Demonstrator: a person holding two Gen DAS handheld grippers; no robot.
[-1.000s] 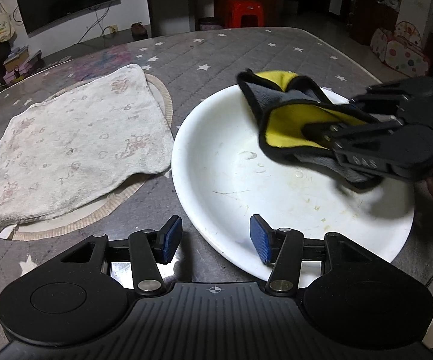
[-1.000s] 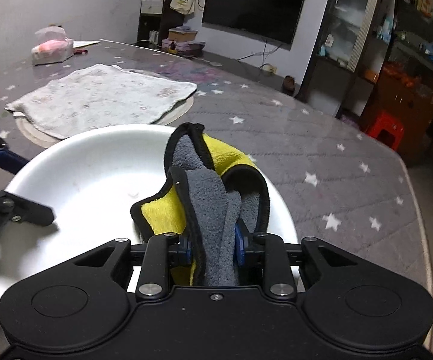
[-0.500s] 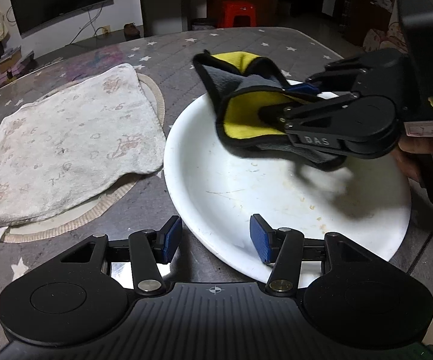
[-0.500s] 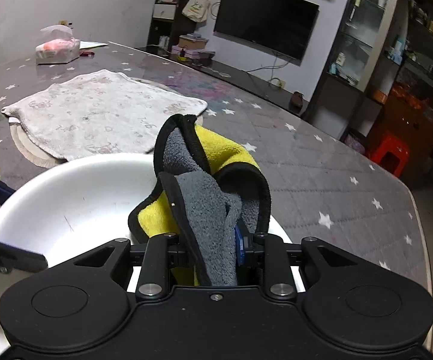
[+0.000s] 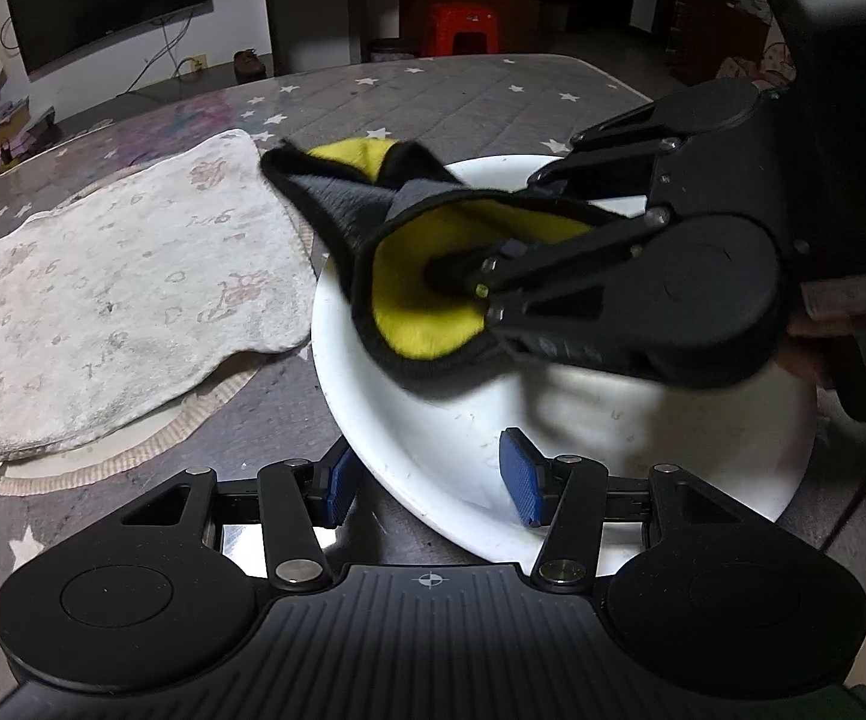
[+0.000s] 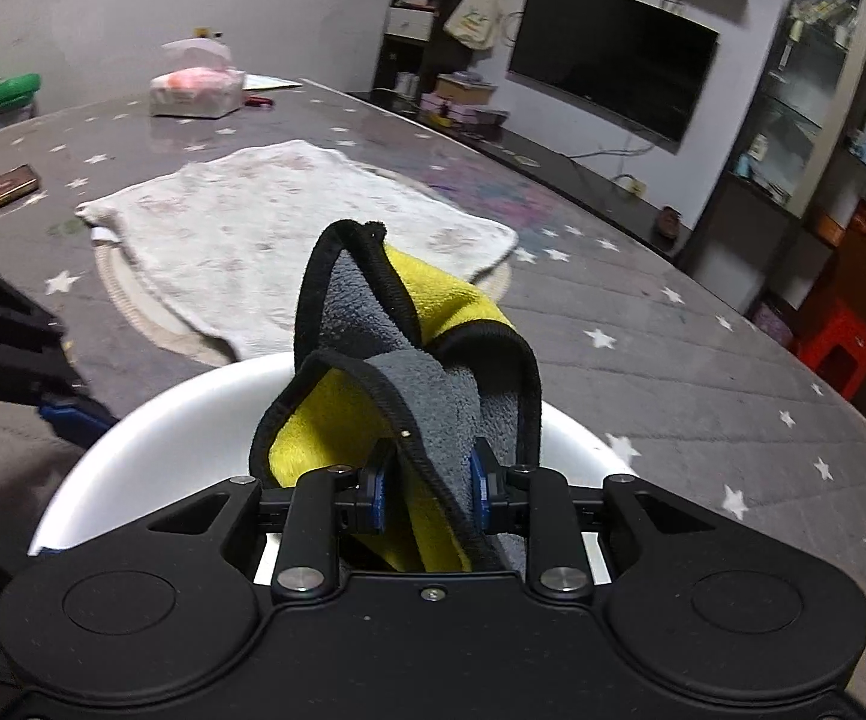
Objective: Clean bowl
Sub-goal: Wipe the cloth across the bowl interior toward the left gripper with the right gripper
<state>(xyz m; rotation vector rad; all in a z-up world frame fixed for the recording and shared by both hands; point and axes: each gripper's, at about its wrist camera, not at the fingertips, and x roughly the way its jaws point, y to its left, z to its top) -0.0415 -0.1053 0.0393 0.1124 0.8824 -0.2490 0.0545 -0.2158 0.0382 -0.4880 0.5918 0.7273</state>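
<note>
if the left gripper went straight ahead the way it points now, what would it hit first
Probably the white bowl: its near rim sits between the open fingers of the left gripper. Farther along is the yellow and grey cloth held by the right gripper, though it may hang above that line.

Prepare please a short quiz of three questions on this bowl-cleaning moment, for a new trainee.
1. True or false: the right gripper is shut on the yellow and grey cloth.
2. Where do the left gripper fingers stand? A) both inside the white bowl; B) one on each side of its near rim, jaws apart; C) clamped on the pale towel.
3. Fill in: the pale towel lies over a round ____ on the table, left of the bowl in the left wrist view.

Key
1. True.
2. B.
3. Mat.
</note>
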